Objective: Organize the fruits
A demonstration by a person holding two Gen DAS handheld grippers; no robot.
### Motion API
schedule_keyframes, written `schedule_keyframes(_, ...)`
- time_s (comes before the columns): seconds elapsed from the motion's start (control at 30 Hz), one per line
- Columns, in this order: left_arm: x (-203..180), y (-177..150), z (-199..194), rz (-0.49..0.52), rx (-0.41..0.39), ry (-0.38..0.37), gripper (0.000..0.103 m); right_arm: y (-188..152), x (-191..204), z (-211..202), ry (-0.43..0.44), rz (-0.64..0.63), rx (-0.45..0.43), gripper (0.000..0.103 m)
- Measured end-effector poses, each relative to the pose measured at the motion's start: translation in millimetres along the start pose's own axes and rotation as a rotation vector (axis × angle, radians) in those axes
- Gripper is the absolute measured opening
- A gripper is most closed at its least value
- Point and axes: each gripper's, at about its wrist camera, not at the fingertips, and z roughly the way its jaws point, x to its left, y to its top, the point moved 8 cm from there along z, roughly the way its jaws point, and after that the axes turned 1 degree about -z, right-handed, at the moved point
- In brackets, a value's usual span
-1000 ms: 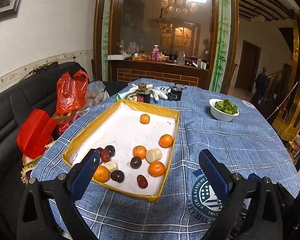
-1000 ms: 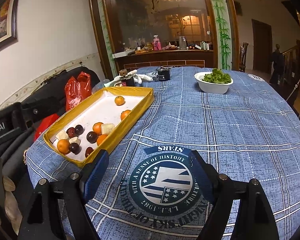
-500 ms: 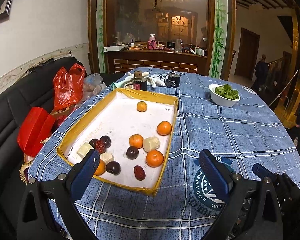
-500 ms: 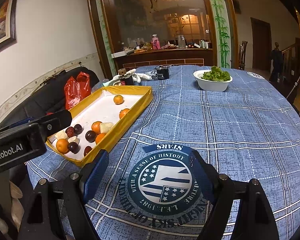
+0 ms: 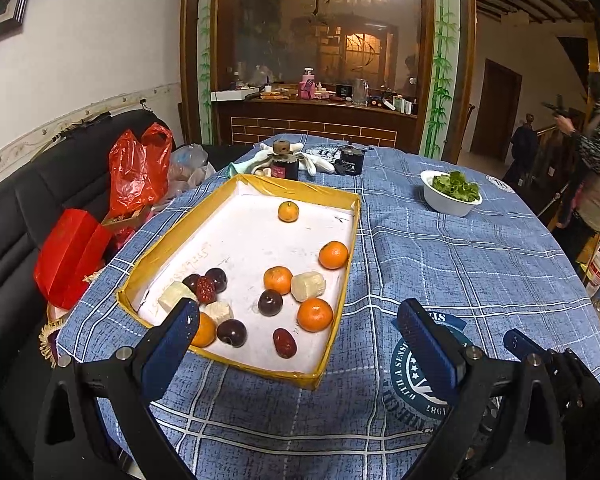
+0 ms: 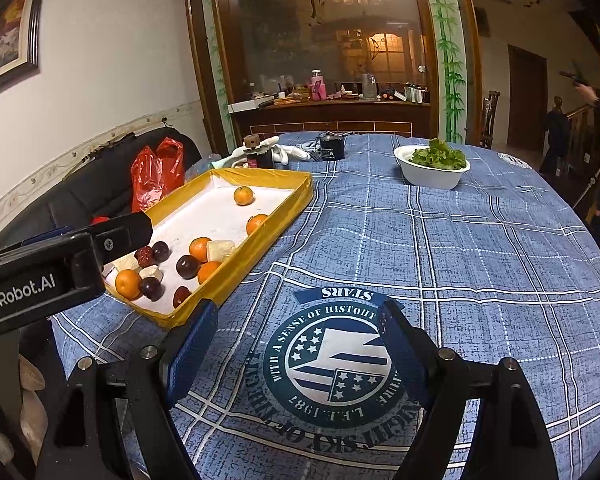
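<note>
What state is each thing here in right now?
Left tool: open, holding nothing.
Right tool: open, holding nothing.
Yellow tray: uncovered, fruit scattered loosely inside.
White bowl: upright, filled with greens.
Red bag: standing on the sofa, handles up.

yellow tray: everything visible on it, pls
The yellow tray is a shallow rectangular box, apparently cardboard, with yellow taped-looking walls and a white scuffed floor carrying faint lettering. It lies flat on the blue checked tablecloth, near the table's left edge. Loose inside sit small oranges, dark round fruits, red dates and pale chunks, mostly at the near end. Neither claw touches it.
</note>
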Motion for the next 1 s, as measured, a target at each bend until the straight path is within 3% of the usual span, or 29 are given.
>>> schedule_keyframes(0.6,2.5,2.0,-12.1,0.0,-0.022,0.005,0.099,2.2,10.5,-15.6,-0.003,-0.025,-0.027,0.087)
schedule_keyframes(0.67,6.7,6.9,-22.6,-0.009,-0.069,0.03,0.099,2.7,11.3,-17.4,-0.004,-0.025,-0.031,0.087)
schedule_keyframes(0.83,24.8,29.1,-79.5,-0.058,-0.317,0.132,0.103,4.3,13.2,-23.8,-0.001,-0.026,-0.053,0.087)
schedule_keyframes(0.93,29.2,28.3,-87.8,-0.072,-0.342,0.105,0.103,6.6,14.8,-27.9,0.009,-0.026,-0.073,0.087)
schedule_keyframes(1.0,31.9,26.0,-82.1,-0.062,-0.317,0.144,0.103,7.8,15.8,-32.1,0.012,-0.033,-0.09,0.088)
